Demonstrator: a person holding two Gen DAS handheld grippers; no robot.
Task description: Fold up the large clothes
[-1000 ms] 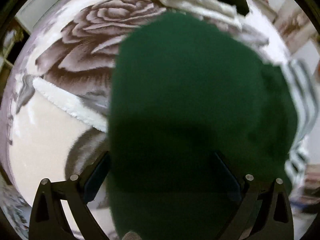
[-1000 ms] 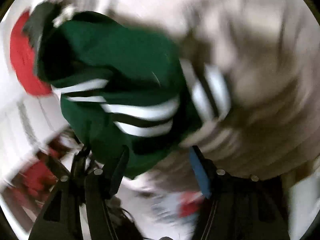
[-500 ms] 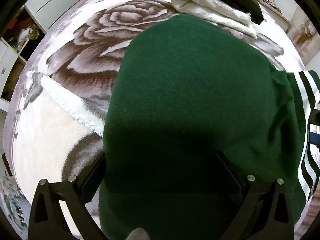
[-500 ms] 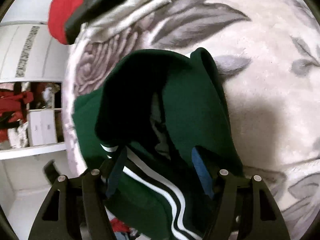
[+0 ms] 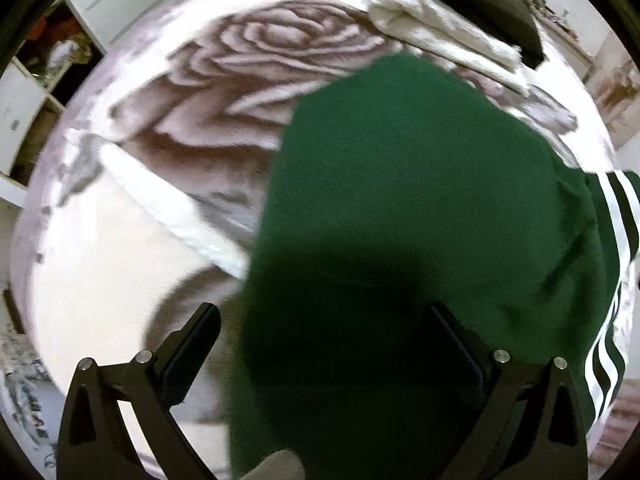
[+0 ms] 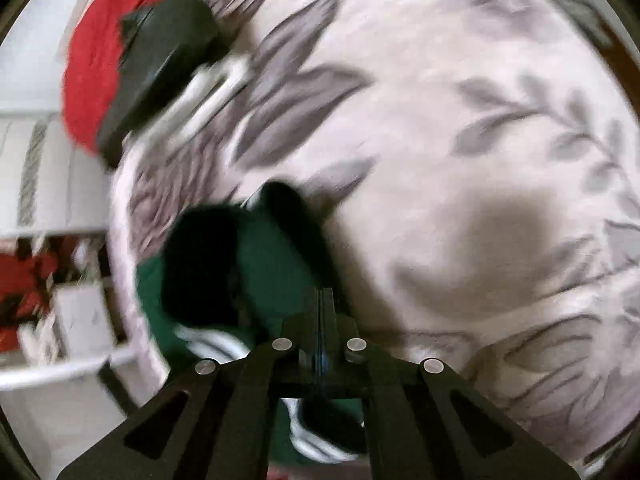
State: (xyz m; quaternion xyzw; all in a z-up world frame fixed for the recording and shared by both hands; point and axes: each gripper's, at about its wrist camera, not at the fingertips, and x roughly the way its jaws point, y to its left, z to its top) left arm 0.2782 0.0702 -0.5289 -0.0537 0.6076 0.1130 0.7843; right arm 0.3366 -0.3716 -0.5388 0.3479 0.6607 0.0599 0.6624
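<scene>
1. Now the green garment with white stripes (image 5: 400, 220) lies on the rose-pattern blanket (image 5: 248, 68), between the spread, released jaws of the left gripper (image 5: 320, 344).
2. Its long axis runs from 6 toward 12 o'clock, with the stripes at 3 o'clock.
3. The right gripper (image 6: 320, 312) is clenched; whether it pinches cloth I cannot tell. The green garment (image 6: 256, 264) lies at its 10 o'clock.
4. The left hand seems nearer to the body of the garment.

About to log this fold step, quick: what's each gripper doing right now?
Left gripper: open, fingers apart over the dark green fleece garment with white stripes.
Right gripper: shut; whether it pinches the garment cannot be told.
</scene>
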